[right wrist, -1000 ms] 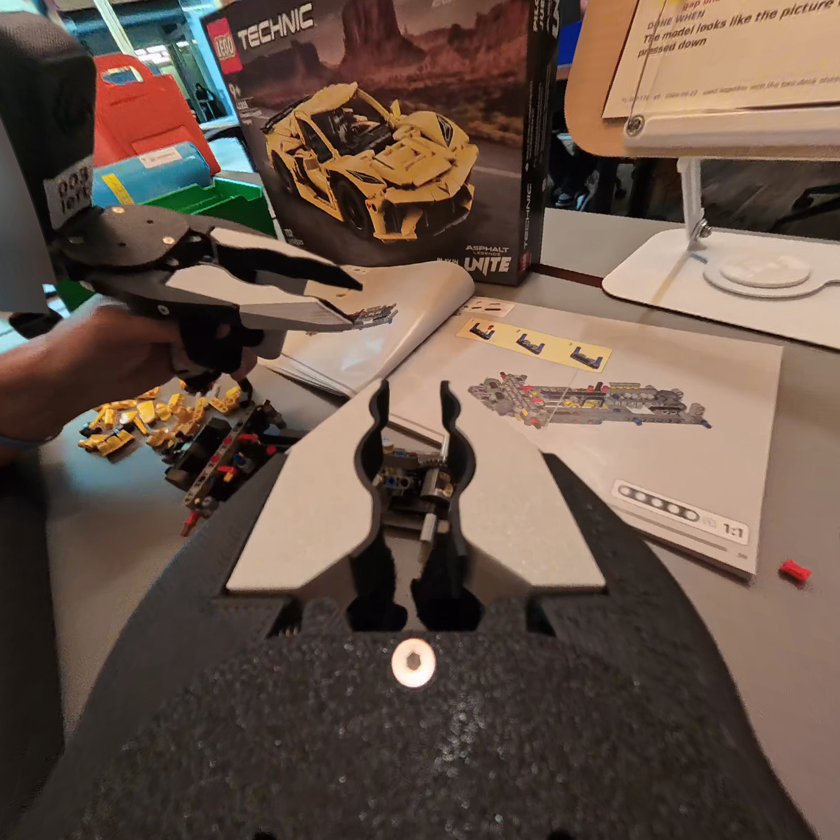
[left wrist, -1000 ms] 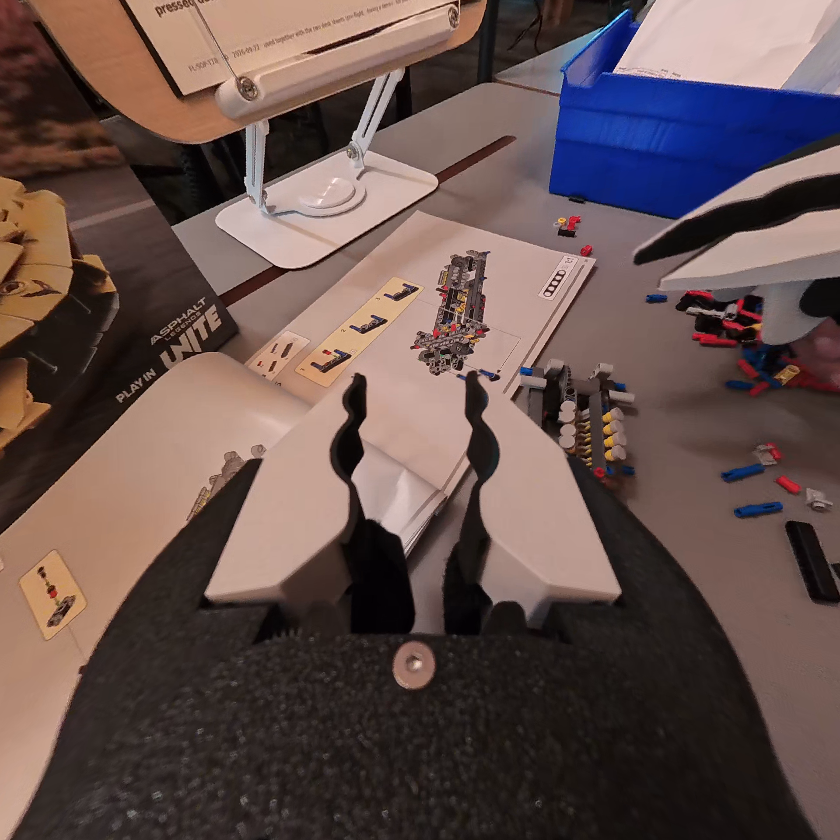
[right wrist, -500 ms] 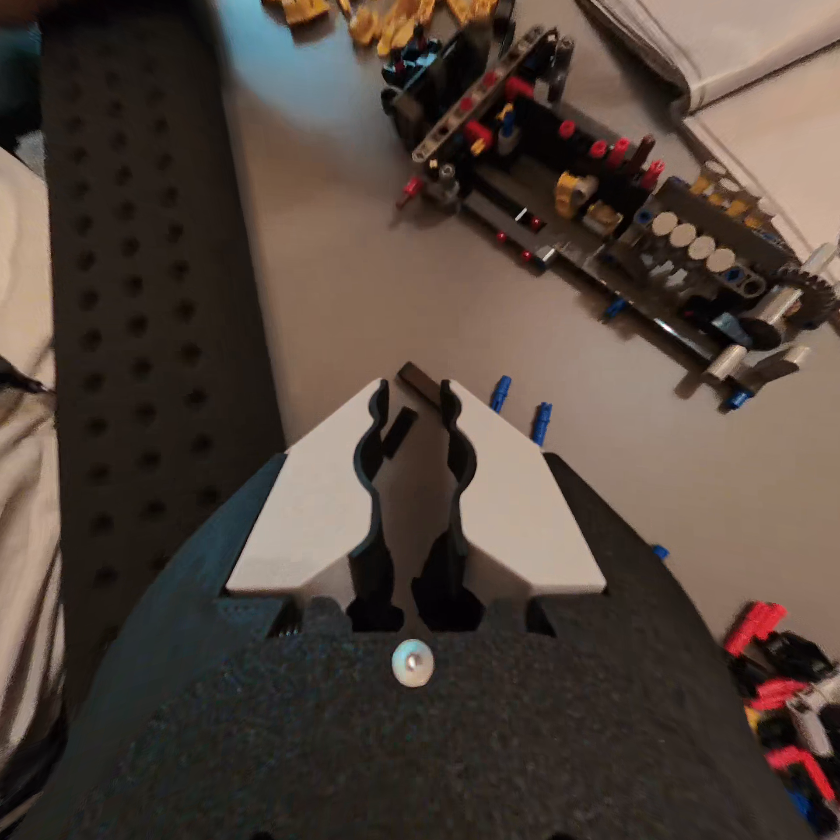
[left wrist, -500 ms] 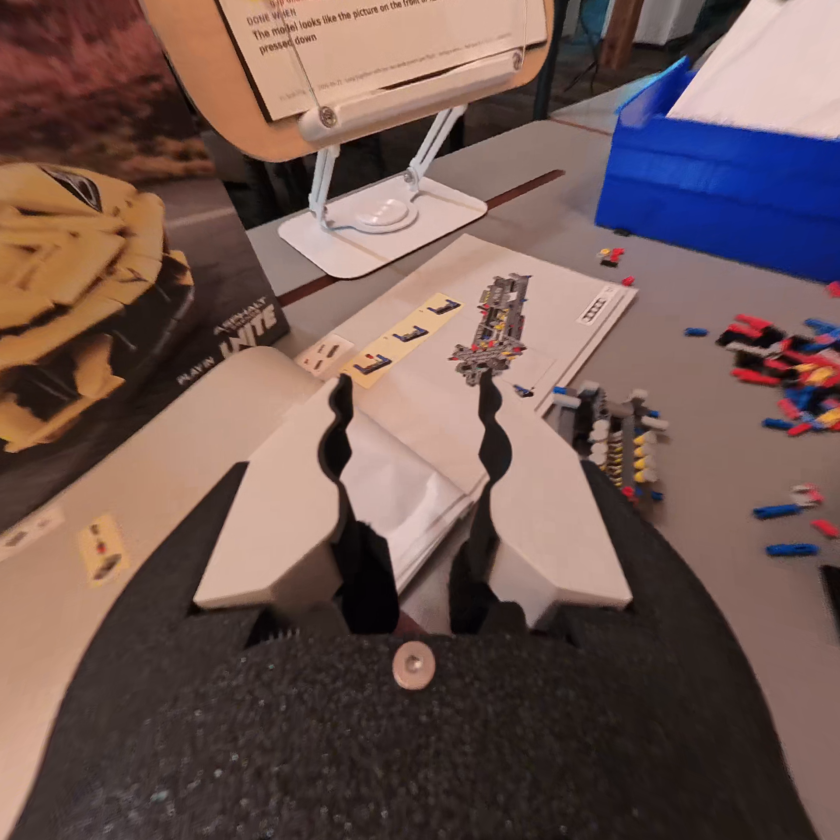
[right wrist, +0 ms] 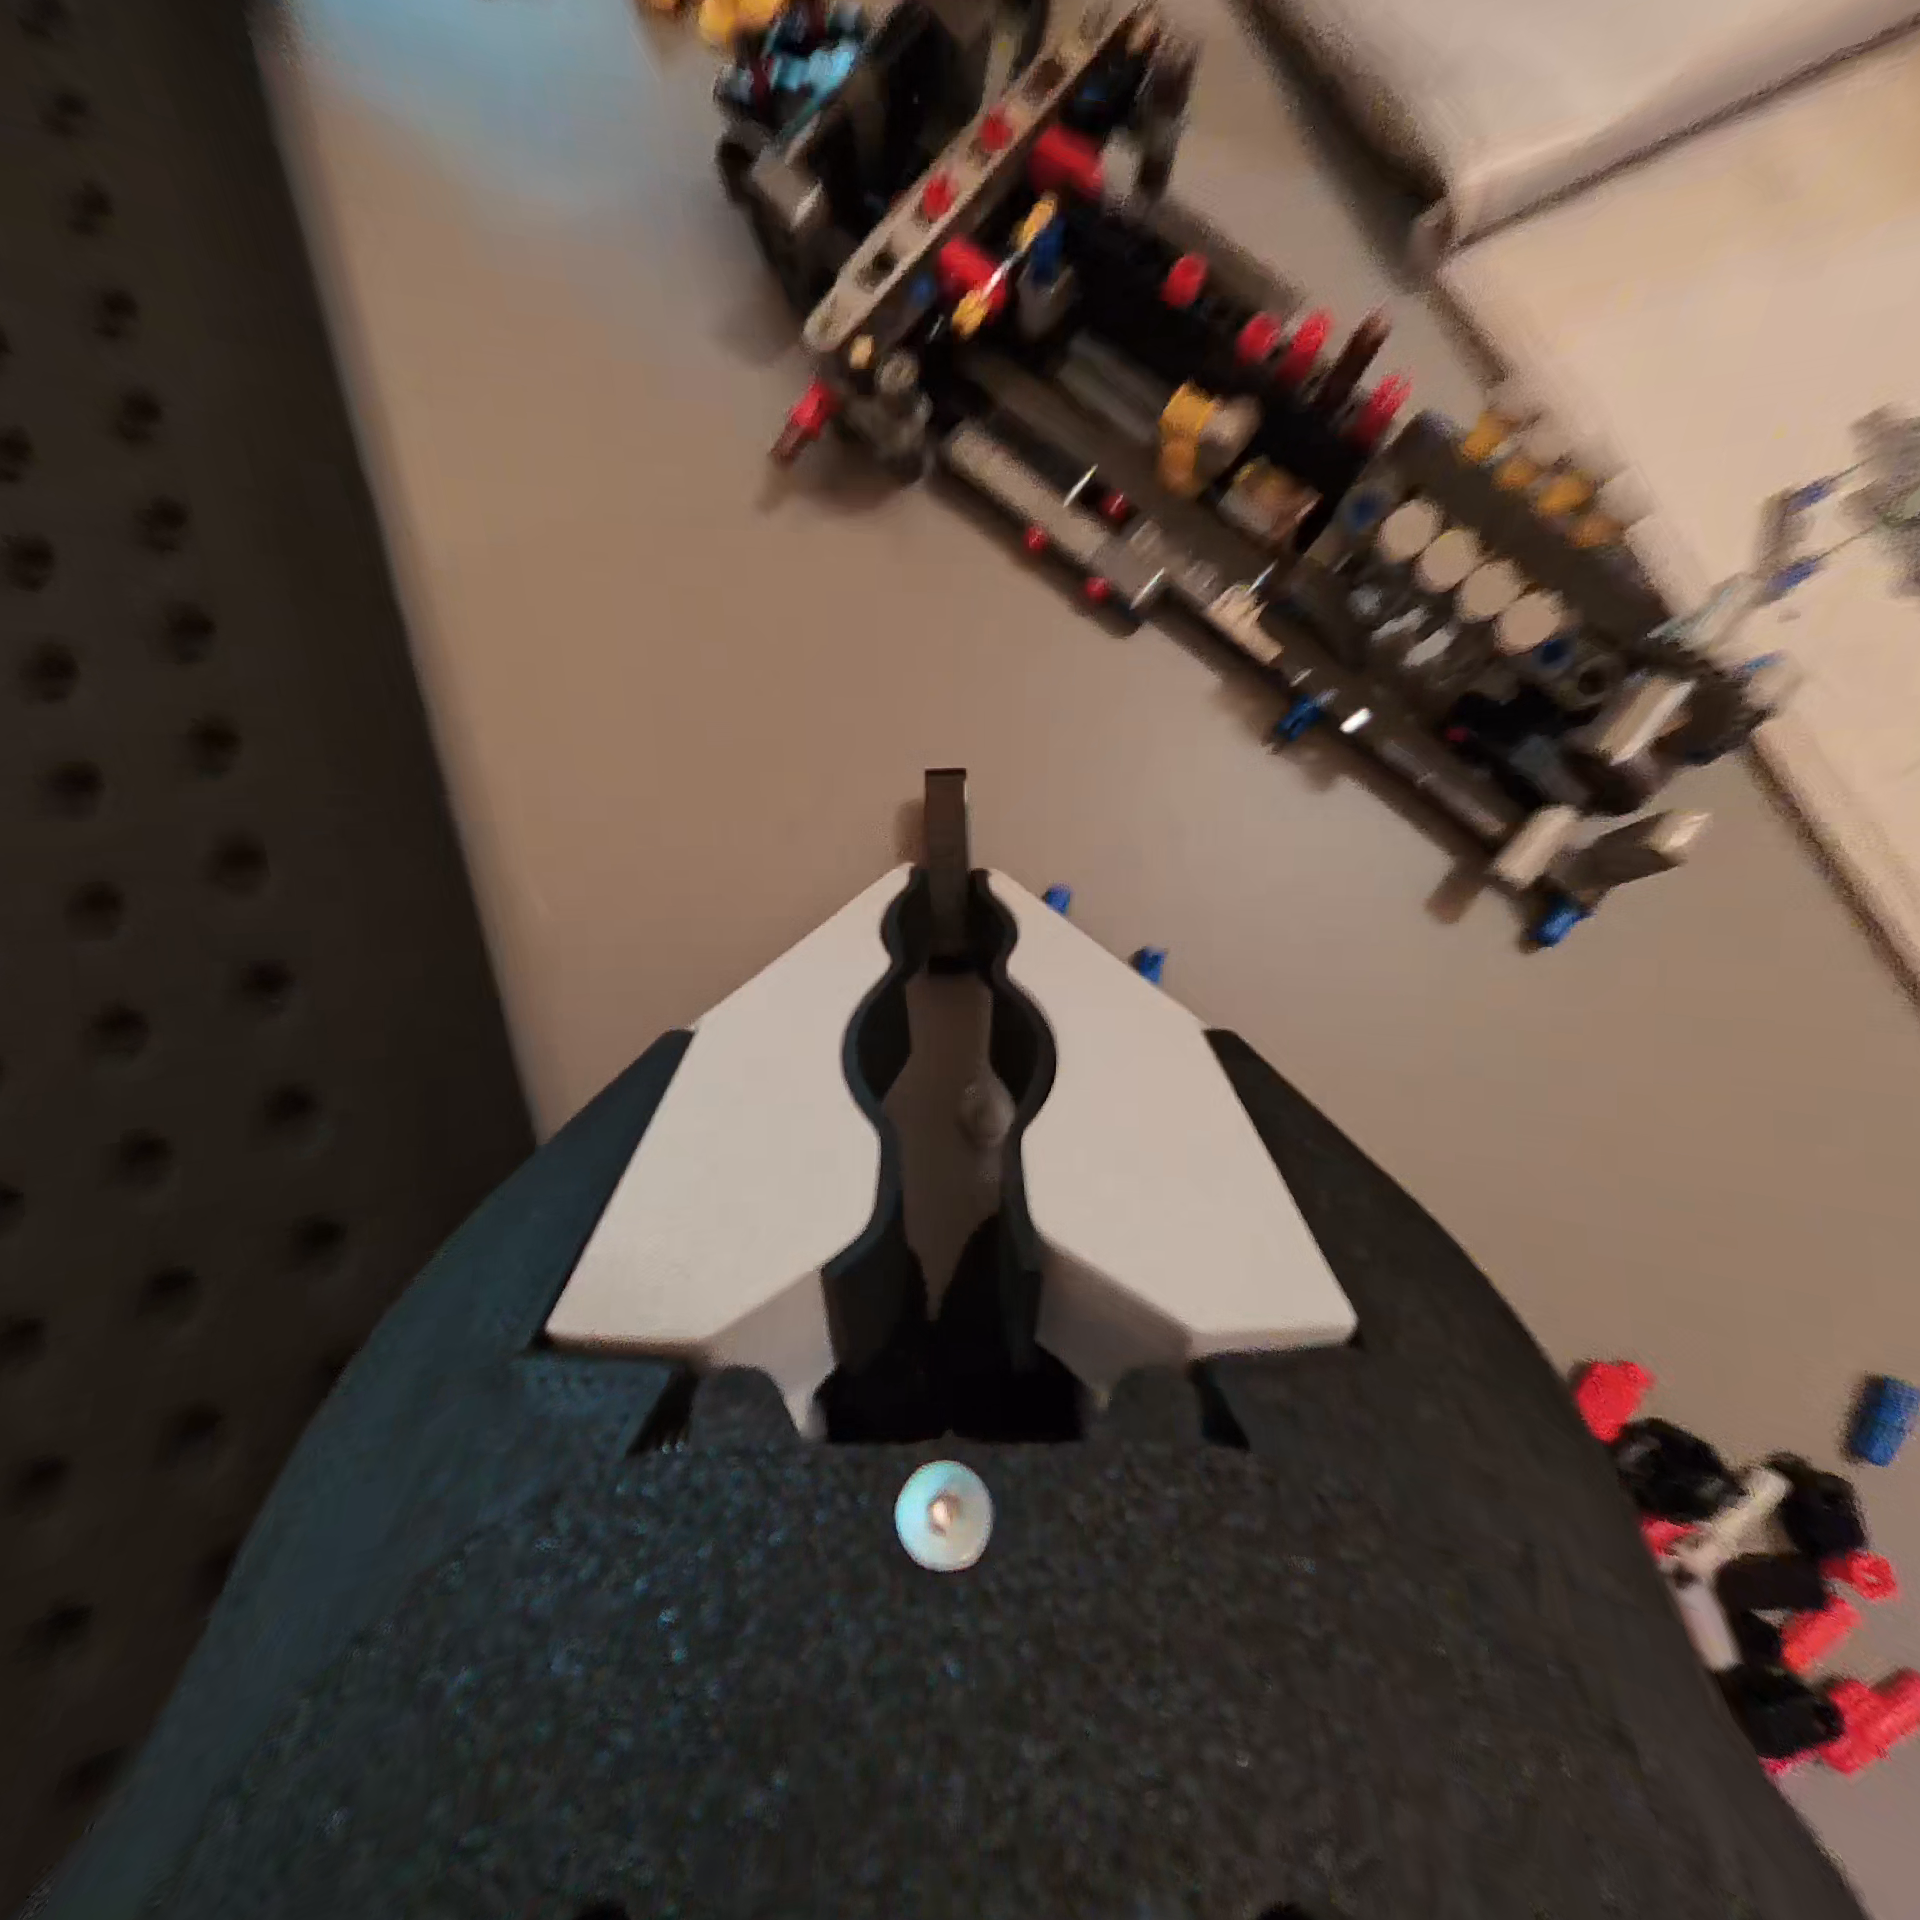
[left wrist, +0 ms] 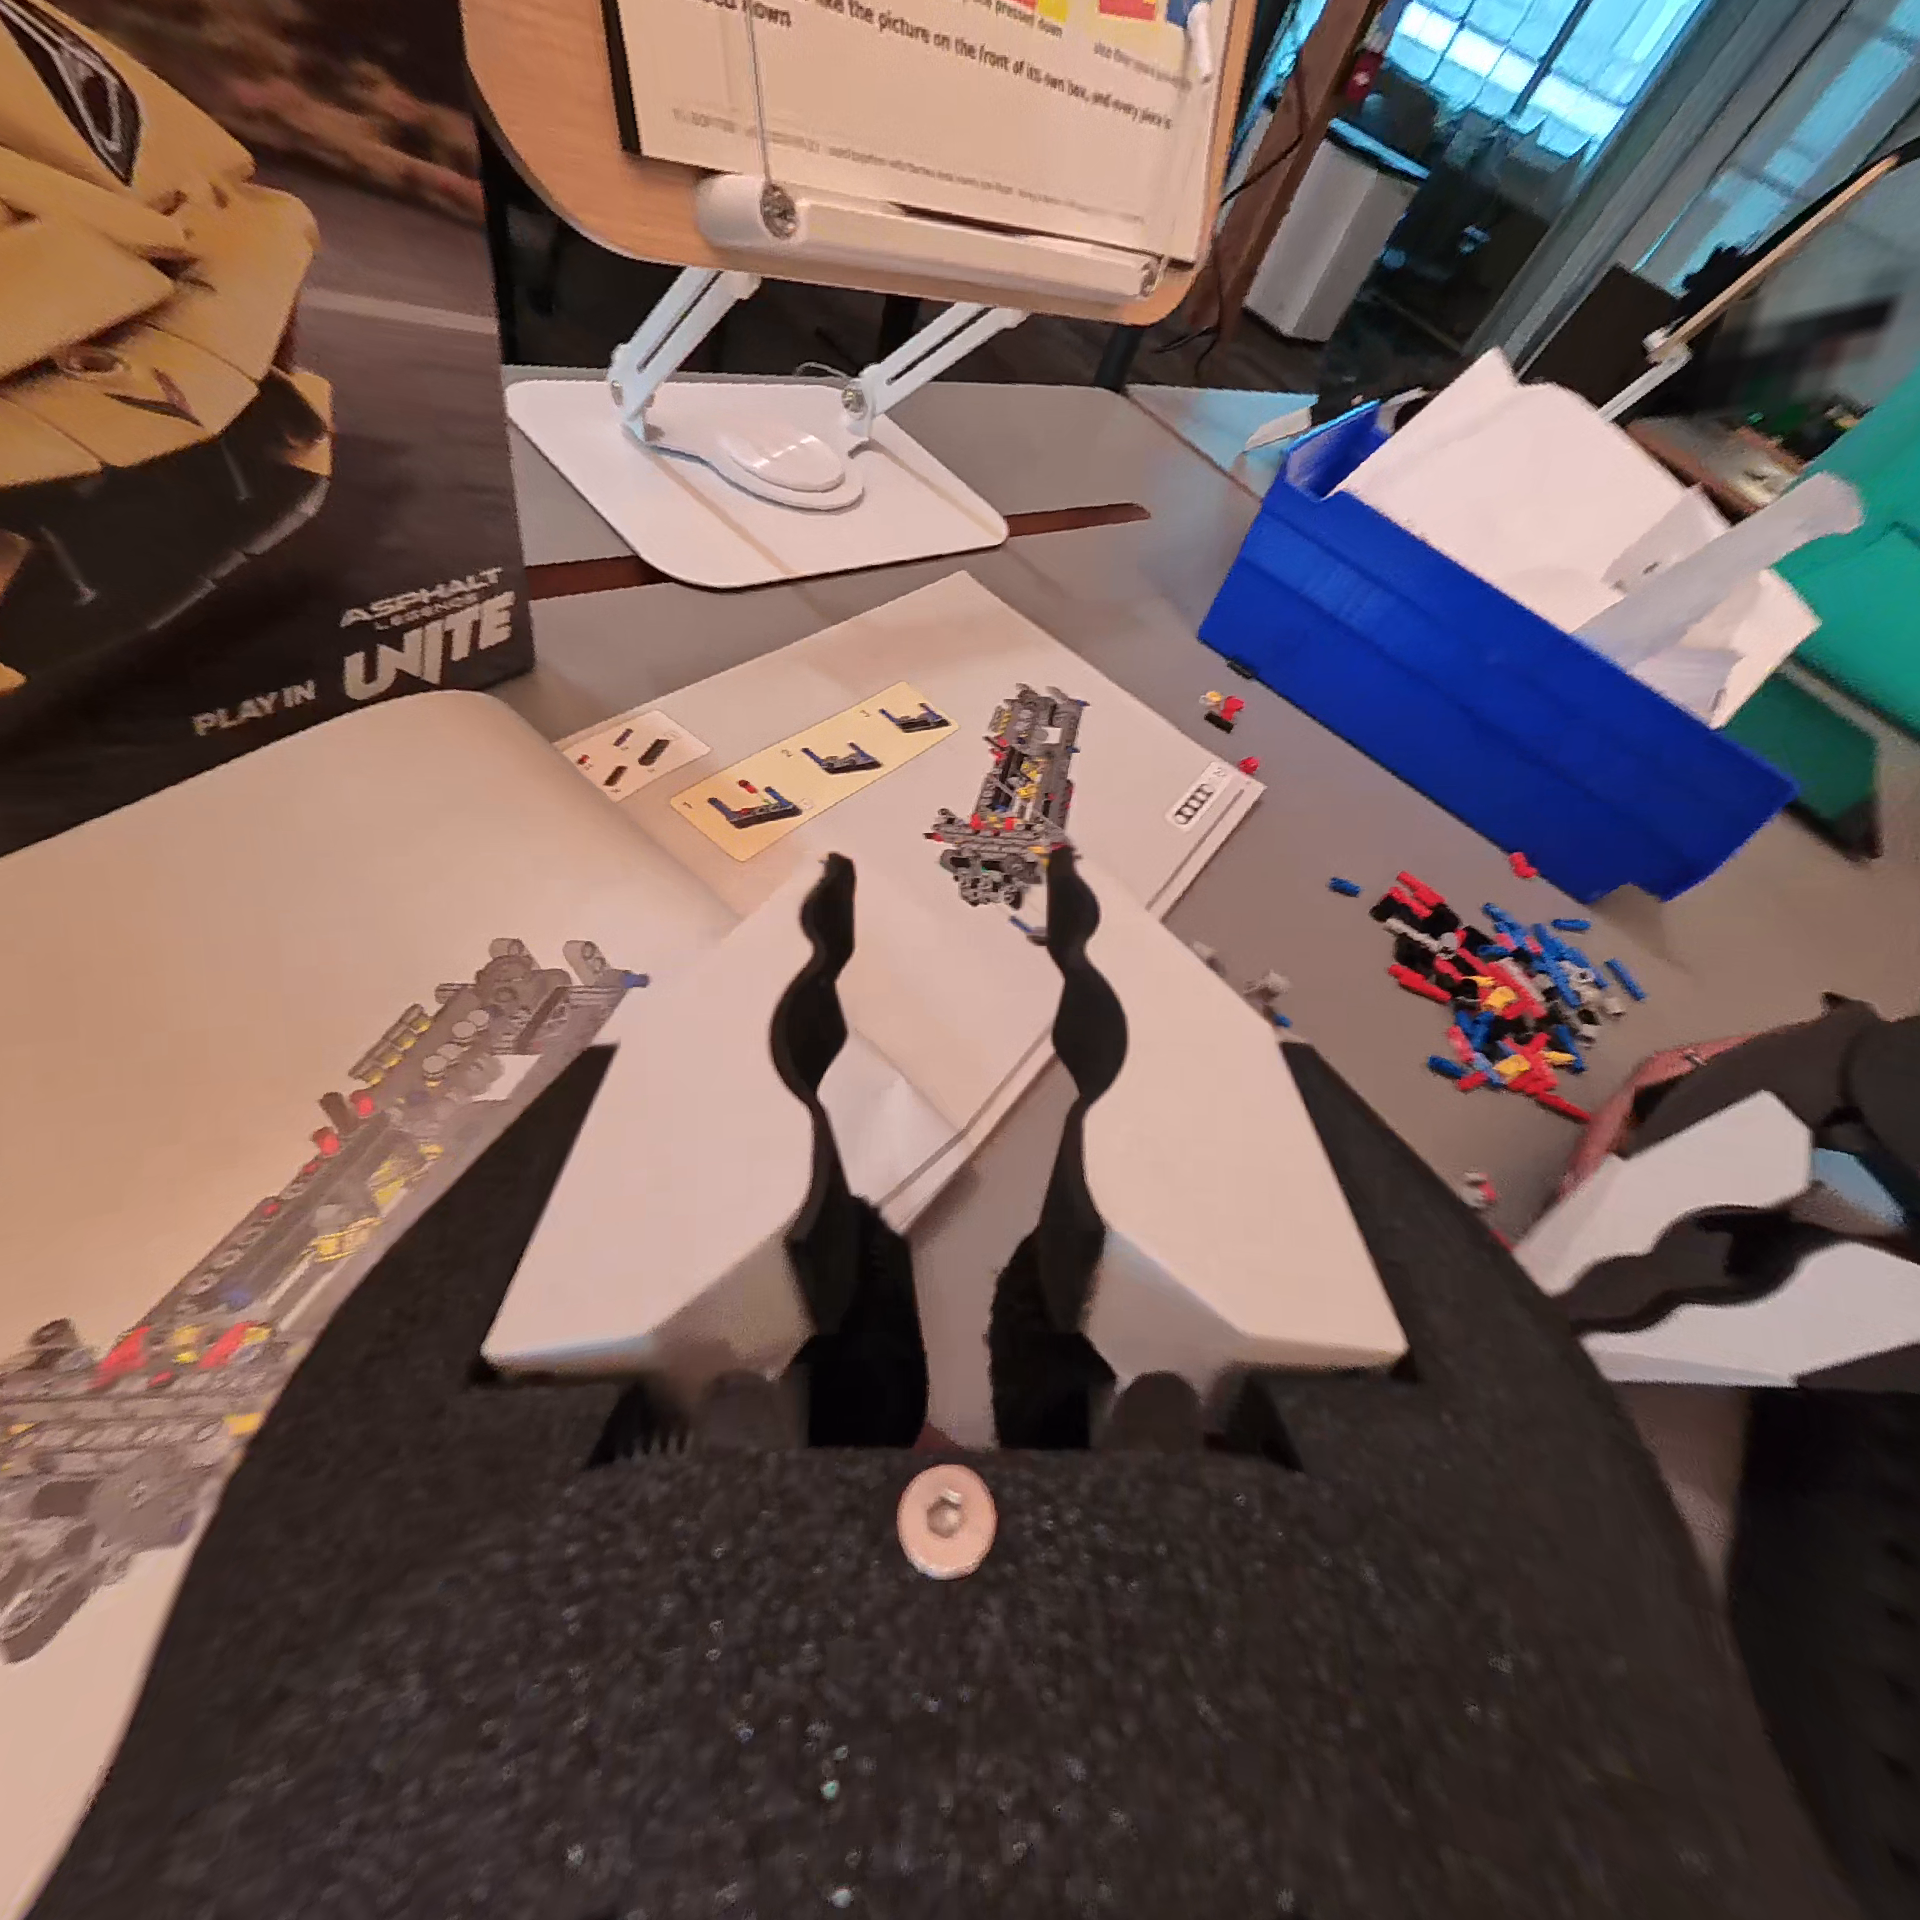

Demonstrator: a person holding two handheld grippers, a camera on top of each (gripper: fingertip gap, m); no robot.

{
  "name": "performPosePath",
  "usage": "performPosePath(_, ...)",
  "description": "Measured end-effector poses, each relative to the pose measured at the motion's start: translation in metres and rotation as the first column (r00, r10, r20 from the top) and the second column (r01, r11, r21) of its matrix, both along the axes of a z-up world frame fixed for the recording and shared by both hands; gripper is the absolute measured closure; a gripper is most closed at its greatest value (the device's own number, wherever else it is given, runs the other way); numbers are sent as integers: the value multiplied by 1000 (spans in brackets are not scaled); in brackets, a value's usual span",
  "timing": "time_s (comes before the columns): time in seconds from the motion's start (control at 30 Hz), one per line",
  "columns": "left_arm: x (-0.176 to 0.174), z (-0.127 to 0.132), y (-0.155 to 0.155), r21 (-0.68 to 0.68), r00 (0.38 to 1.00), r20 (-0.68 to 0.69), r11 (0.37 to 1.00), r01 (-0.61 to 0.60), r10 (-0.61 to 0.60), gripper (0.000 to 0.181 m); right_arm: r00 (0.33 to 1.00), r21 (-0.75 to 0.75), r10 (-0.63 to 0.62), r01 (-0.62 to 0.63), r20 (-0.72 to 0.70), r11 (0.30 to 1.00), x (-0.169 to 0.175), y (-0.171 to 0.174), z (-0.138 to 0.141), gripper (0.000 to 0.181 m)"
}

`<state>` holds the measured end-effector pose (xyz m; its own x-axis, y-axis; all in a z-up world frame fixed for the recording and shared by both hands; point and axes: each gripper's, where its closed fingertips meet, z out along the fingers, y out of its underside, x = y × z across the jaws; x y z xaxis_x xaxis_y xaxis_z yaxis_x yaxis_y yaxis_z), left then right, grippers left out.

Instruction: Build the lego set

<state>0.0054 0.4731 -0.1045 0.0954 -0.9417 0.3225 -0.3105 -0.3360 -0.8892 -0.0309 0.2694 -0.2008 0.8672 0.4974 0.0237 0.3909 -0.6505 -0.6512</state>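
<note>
In the right wrist view my right gripper (right wrist: 945, 888) is shut on a thin black Lego piece (right wrist: 943, 831). The piece sticks out past the fingertips over the grey table (right wrist: 623, 623). The long, partly built chassis (right wrist: 1195, 447) lies on the table ahead and to the right, apart from the gripper. In the left wrist view my left gripper (left wrist: 948, 873) is open and empty above the open instruction booklet (left wrist: 1122, 748). The right gripper also shows at the right edge of that view (left wrist: 1714, 1247).
A pile of loose red, blue and black parts (left wrist: 1496, 987) lies right of the booklet, and shows again in the right wrist view (right wrist: 1766, 1579). A blue bin (left wrist: 1455, 665), a white document stand (left wrist: 758, 499) and the set's box (left wrist: 208, 416) stand behind. Two blue pins (right wrist: 1057, 899) lie by the right fingertips. A dark perforated mat (right wrist: 156, 727) is at the left. Some 25 cm of space lies between my two pairs of fingers.
My right gripper swung down from the booklet to the table and closed on the black piece that lay between its fingertips. My left gripper narrowed a little, stayed empty, and its view tilted up.
</note>
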Motion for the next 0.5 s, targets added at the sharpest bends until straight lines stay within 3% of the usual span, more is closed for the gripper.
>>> performPosePath(0.1,0,10,-18,-74,995,46,993,93,-90,147,987,304,-141,114,71,946,16,31,44,175)
performPosePath(0.2,-4,25,-58,-155,951,124,942,299,-282,143,946,584,-321,239,40,776,29,51,99,175)
performPosePath(0.33,-8,38,-111,-188,862,211,846,498,-460,142,879,739,-476,336,-23,584,32,54,135,174)
performPosePath(0.5,-4,42,-143,-215,820,284,800,560,-497,152,830,824,-555,277,54,494,28,49,149,174)
